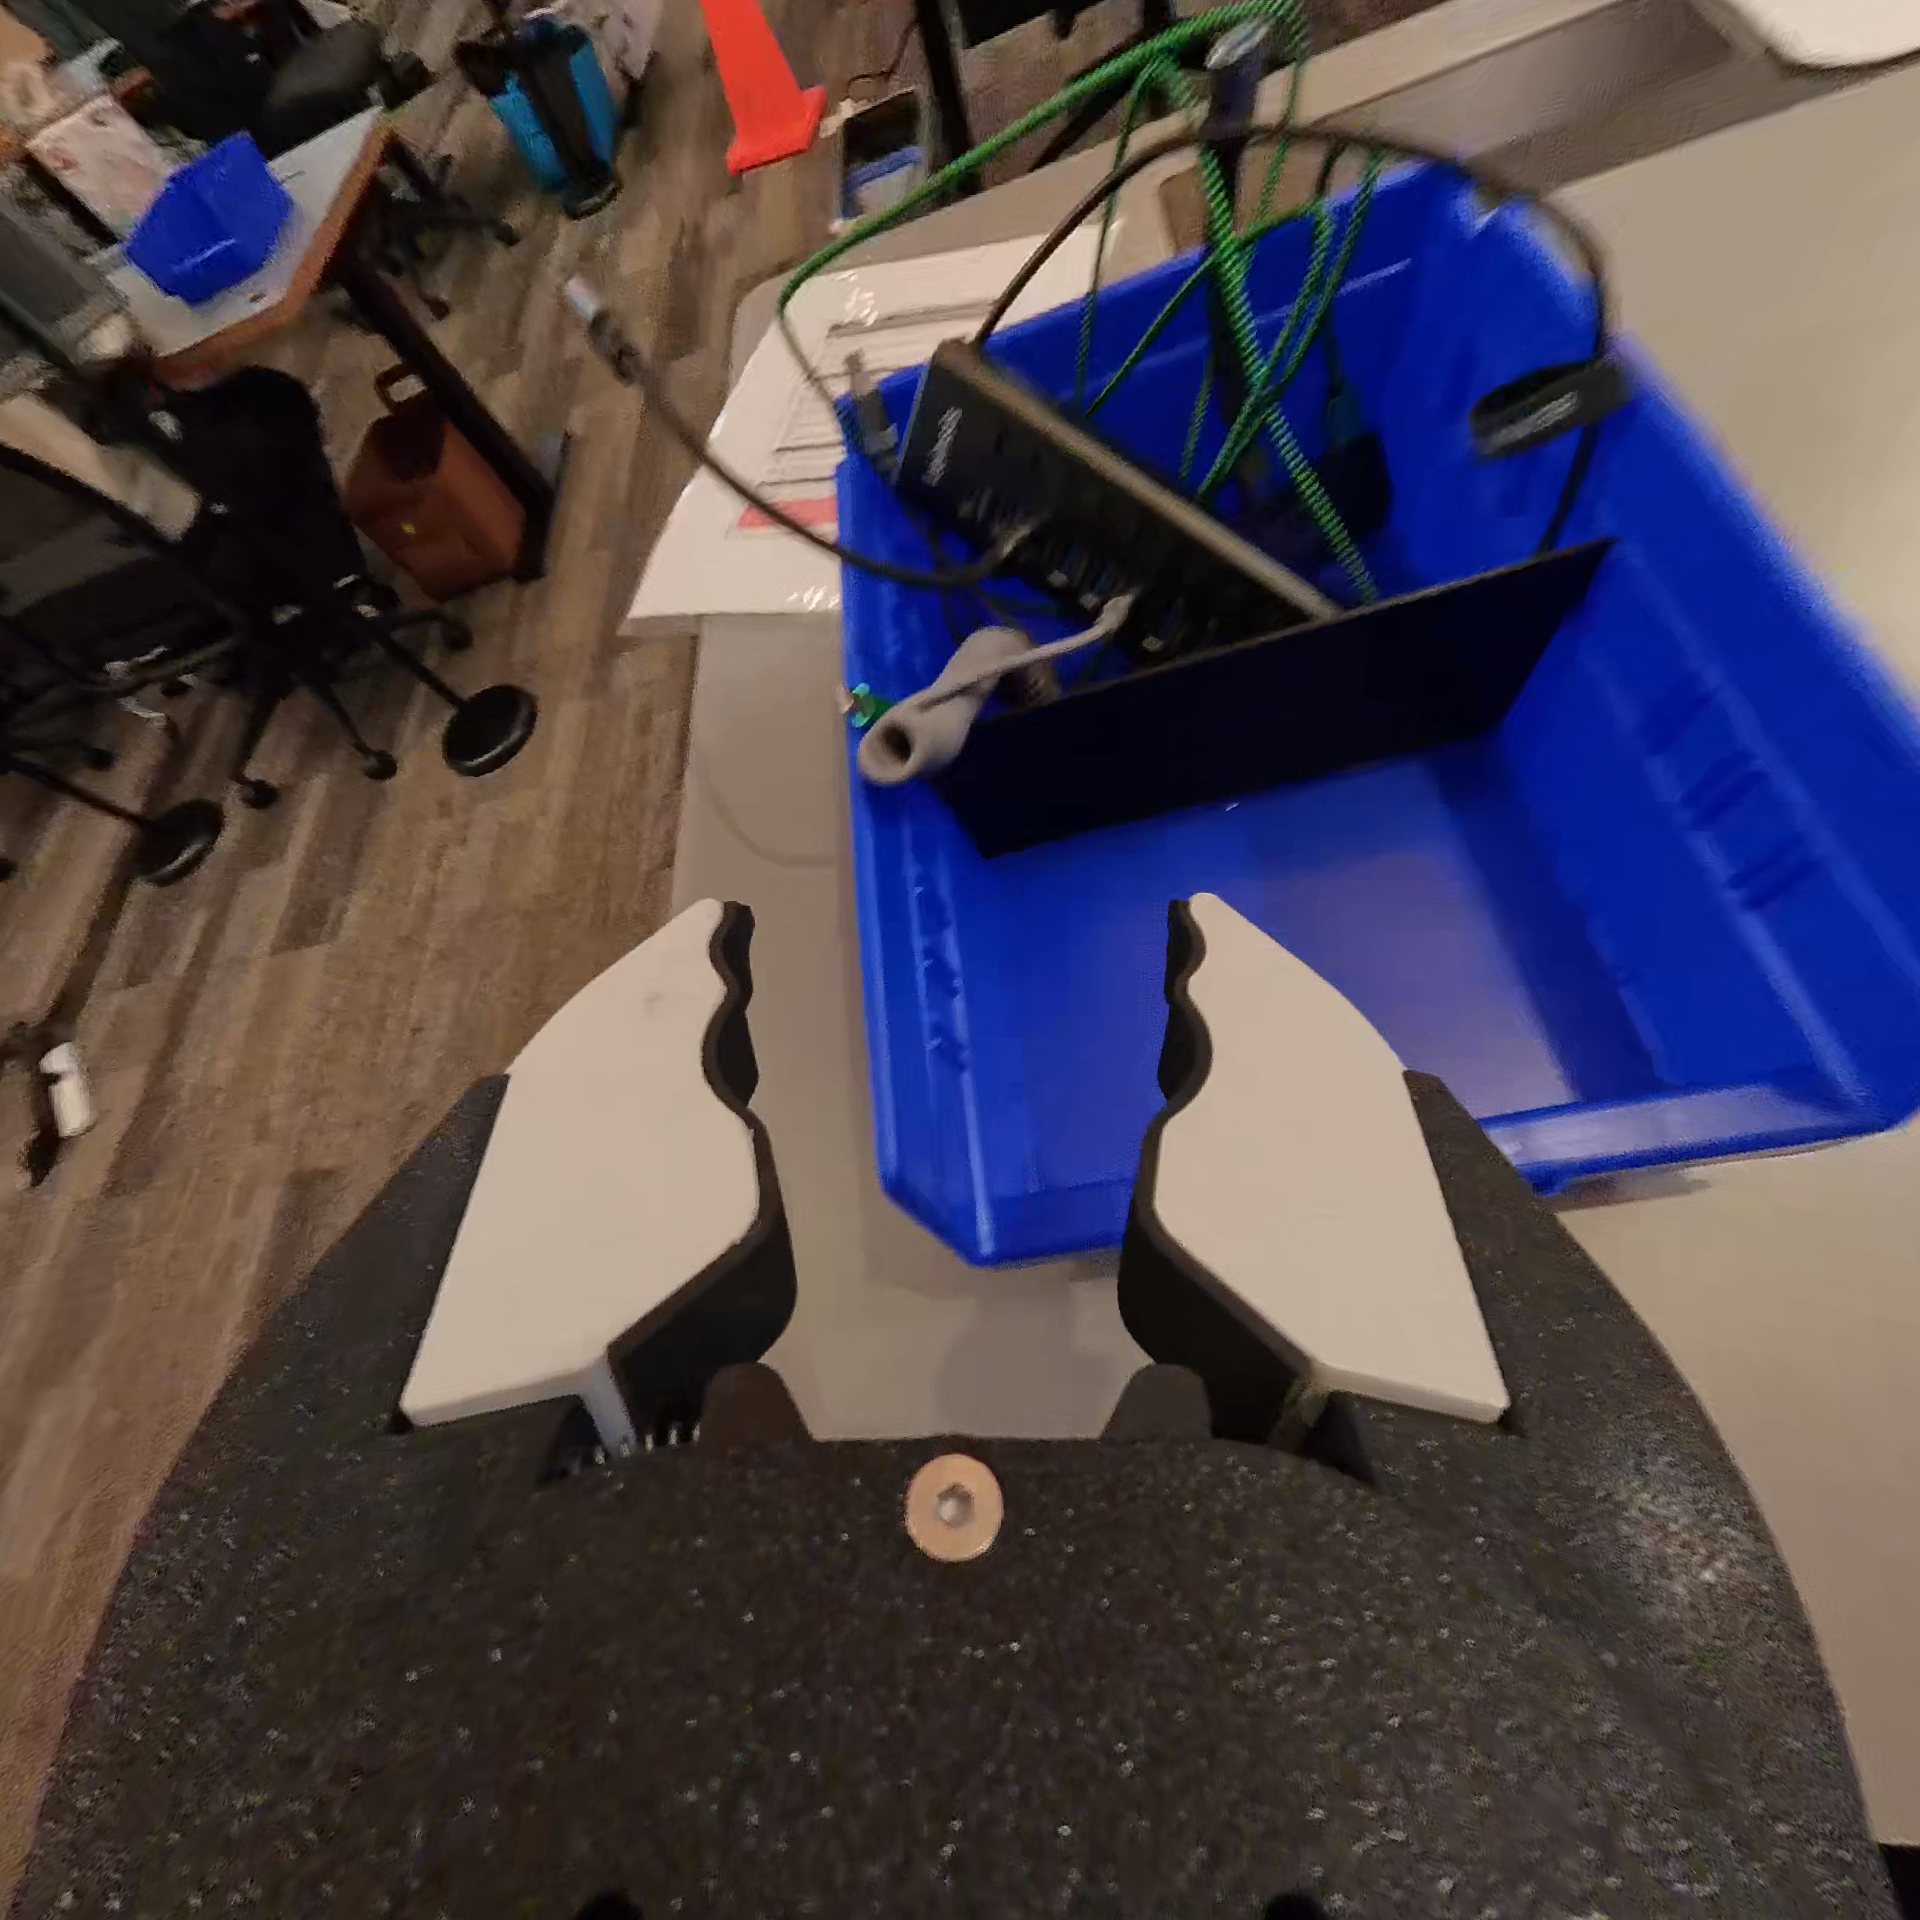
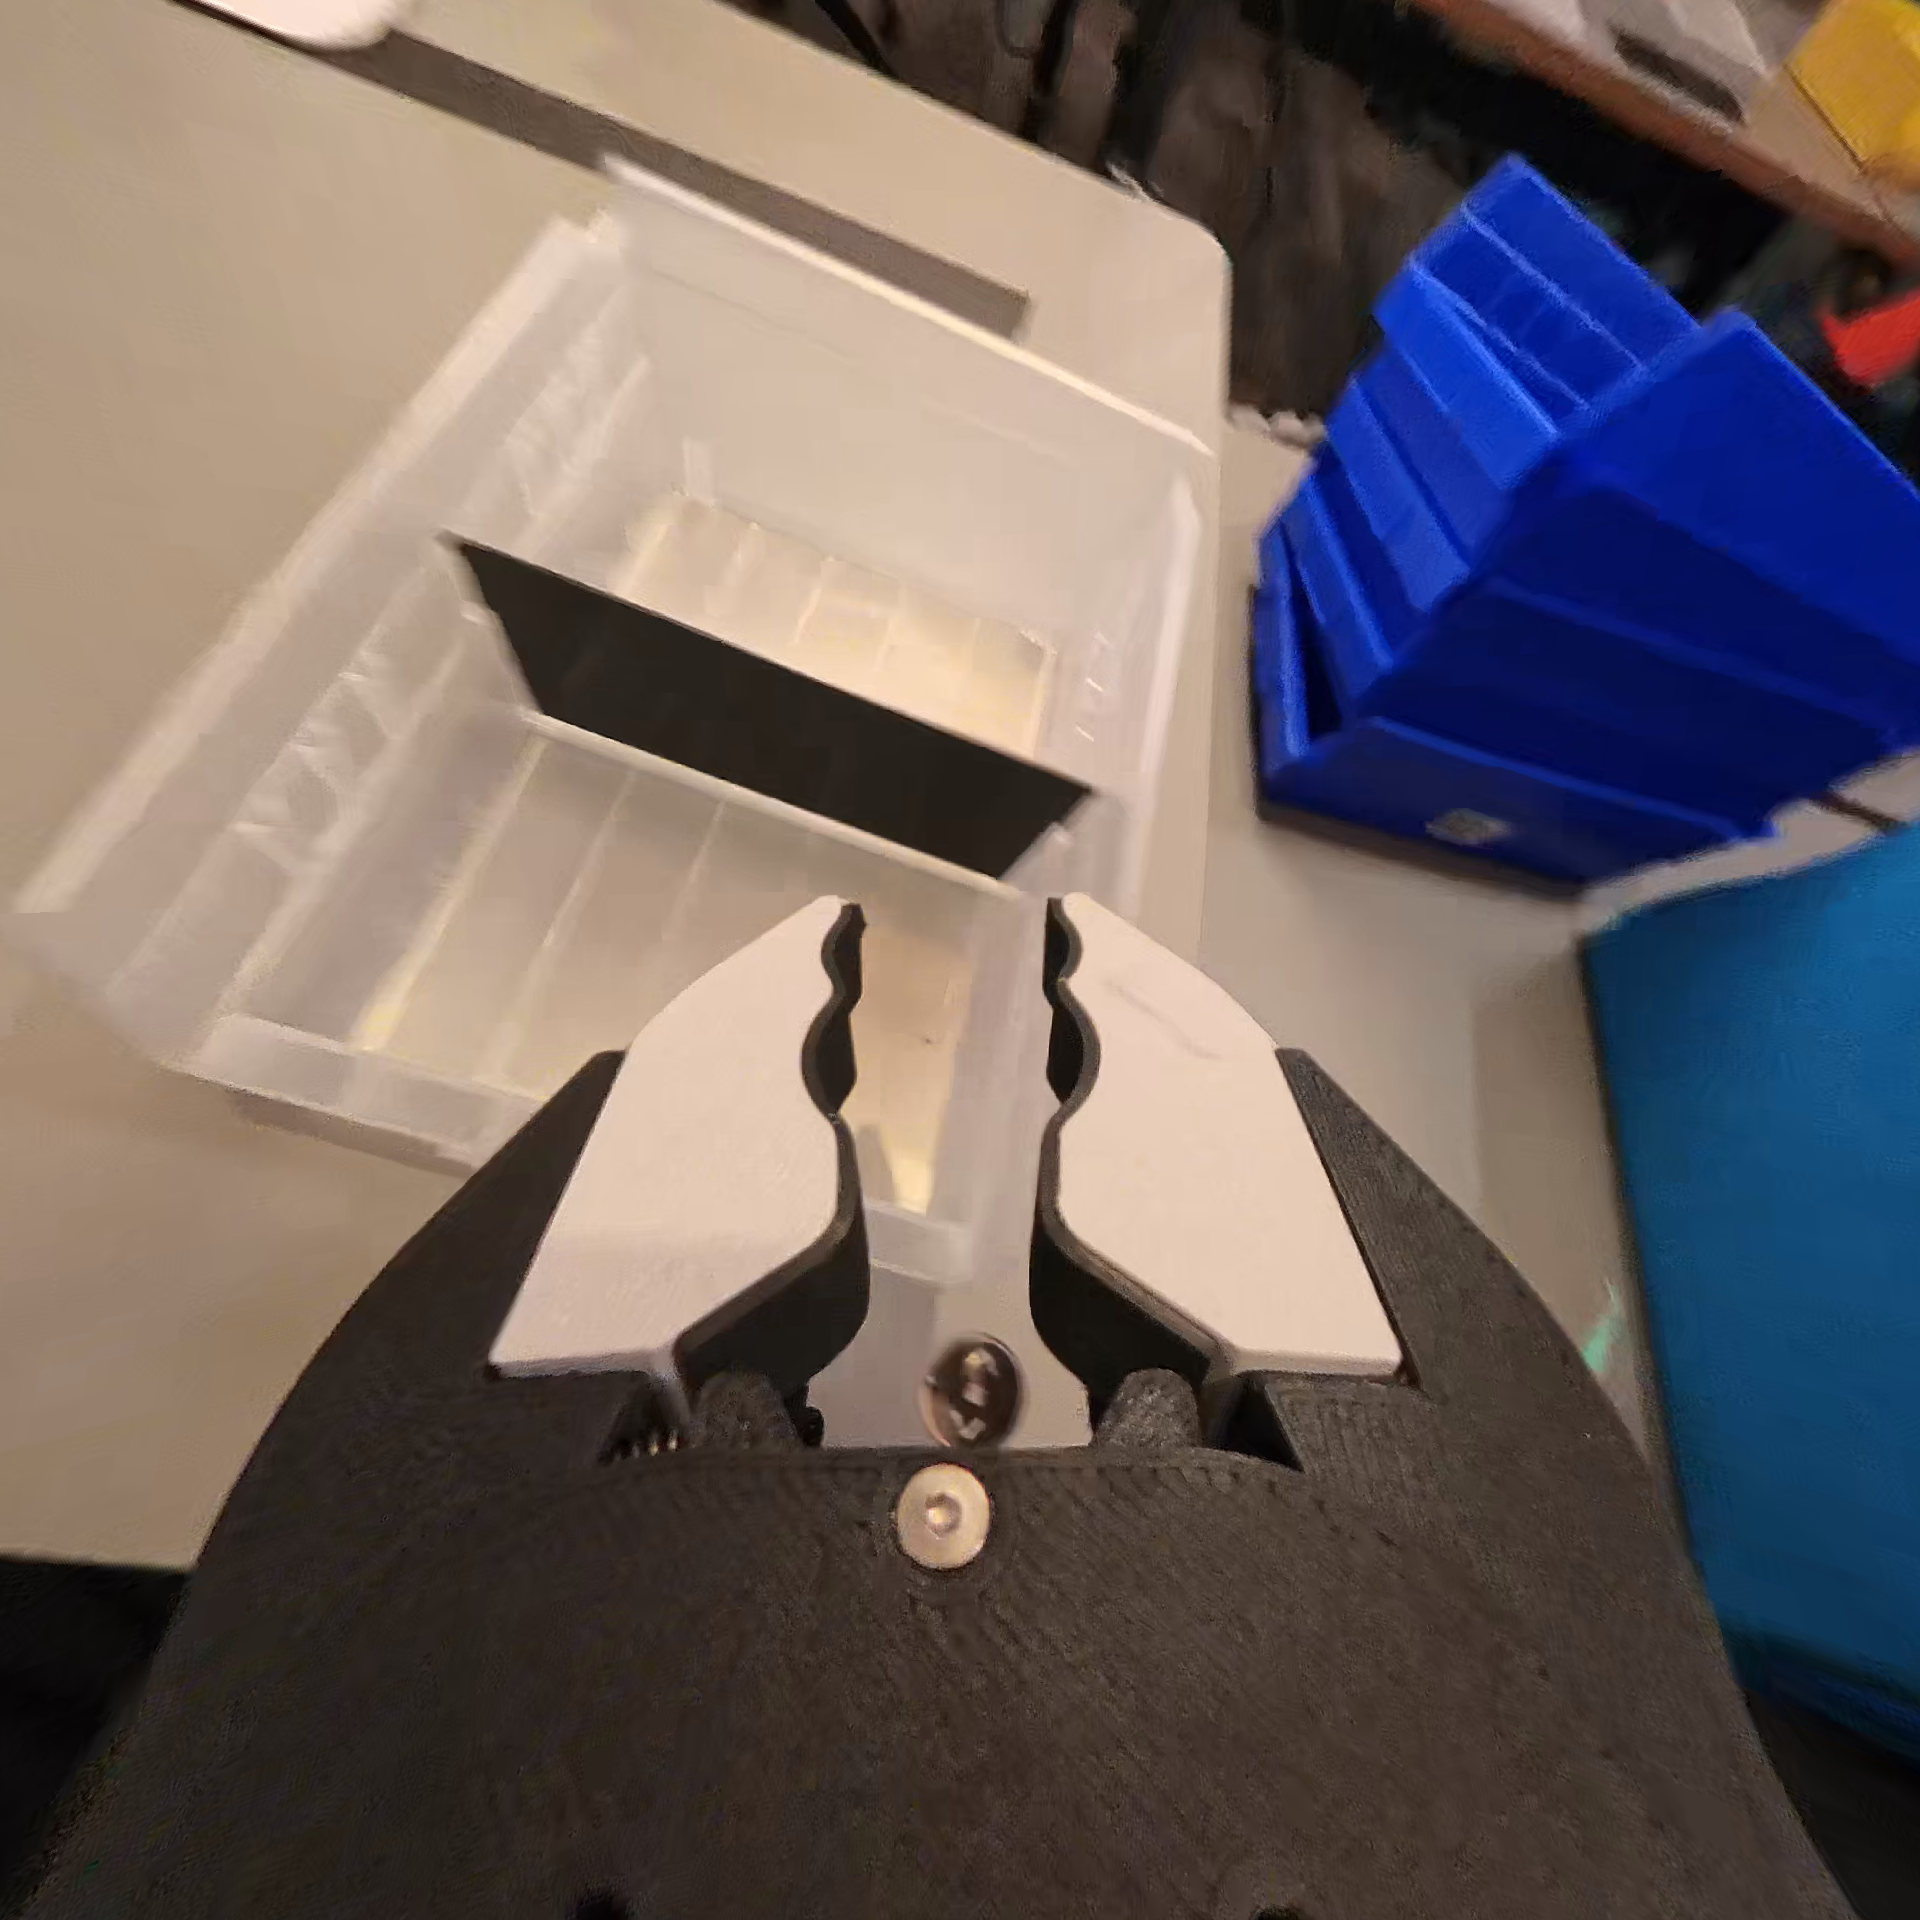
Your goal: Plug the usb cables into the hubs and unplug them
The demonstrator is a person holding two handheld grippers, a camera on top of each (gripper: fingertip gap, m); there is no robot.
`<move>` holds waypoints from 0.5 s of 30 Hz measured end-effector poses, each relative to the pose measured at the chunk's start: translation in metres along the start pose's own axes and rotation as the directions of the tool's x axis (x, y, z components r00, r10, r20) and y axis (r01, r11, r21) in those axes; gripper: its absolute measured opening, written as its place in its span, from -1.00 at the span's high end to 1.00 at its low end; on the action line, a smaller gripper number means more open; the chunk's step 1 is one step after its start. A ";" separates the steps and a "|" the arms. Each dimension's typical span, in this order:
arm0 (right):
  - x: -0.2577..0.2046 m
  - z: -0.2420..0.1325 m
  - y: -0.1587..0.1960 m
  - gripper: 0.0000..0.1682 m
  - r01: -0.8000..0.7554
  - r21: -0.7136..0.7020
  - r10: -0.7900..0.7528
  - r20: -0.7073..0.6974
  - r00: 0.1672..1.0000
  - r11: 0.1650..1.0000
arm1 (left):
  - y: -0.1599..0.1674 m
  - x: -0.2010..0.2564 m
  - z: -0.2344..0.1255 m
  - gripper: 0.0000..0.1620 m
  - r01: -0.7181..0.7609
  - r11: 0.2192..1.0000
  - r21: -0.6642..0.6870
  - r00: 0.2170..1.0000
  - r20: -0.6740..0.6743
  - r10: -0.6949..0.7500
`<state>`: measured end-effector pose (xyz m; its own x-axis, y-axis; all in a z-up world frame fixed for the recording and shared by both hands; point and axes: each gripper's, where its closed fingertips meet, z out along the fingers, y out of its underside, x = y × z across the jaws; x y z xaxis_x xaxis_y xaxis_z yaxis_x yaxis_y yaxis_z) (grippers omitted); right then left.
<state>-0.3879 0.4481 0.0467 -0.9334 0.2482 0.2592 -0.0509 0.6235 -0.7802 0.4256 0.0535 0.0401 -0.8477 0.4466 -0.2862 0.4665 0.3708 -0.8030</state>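
Note:
In the left wrist view a blue bin (image 1: pixel 1662 831) sits on a grey table, split by a black divider (image 1: pixel 1278 717). Its far half holds a black USB hub (image 1: pixel 1049 488), green braided cables (image 1: pixel 1236 343), a black cable (image 1: pixel 1558 218) looping over the rim and a grey cable (image 1: pixel 956 696). My left gripper (image 1: pixel 961 914) is open and empty, above the bin's near left corner. In the right wrist view my right gripper (image 2: pixel 956 914) is open and empty over the near end of a clear plastic bin (image 2: pixel 312 790) with a black divider (image 2: pixel 769 727); both halves look empty.
Paper sheets (image 1: pixel 769 457) lie at the table edge beyond the blue bin. Left of it is floor with chairs (image 1: pixel 208 582) and an orange cone (image 1: pixel 764 83). In the right wrist view, stacked blue bins (image 2: pixel 1558 540) and a blue box (image 2: pixel 1787 1247) stand to the right.

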 end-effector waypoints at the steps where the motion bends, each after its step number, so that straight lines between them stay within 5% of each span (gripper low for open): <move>1: -0.018 -0.003 -0.011 0.61 -0.004 0.038 0.001 0.072 0.997 0.999 | -0.008 0.007 0.000 0.05 0.008 1.000 0.005 0.999 -0.037 -0.008; 8: -0.184 0.008 -0.068 0.58 -0.069 0.211 -0.059 0.548 0.834 0.975 | -0.079 0.046 0.022 0.06 0.083 0.991 0.108 0.960 -0.274 -0.051; 15: -0.335 0.024 -0.086 0.59 -0.085 0.324 -0.203 0.754 0.625 0.942 | -0.099 0.048 0.080 0.12 0.125 0.992 -0.021 0.931 -0.342 -0.124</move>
<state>-0.0797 0.2940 0.0134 -0.8405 -0.5308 -0.1086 -0.0841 0.3259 -0.9417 0.3186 -0.0269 0.0639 -0.7613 0.6483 0.0120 0.3625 0.4409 -0.8211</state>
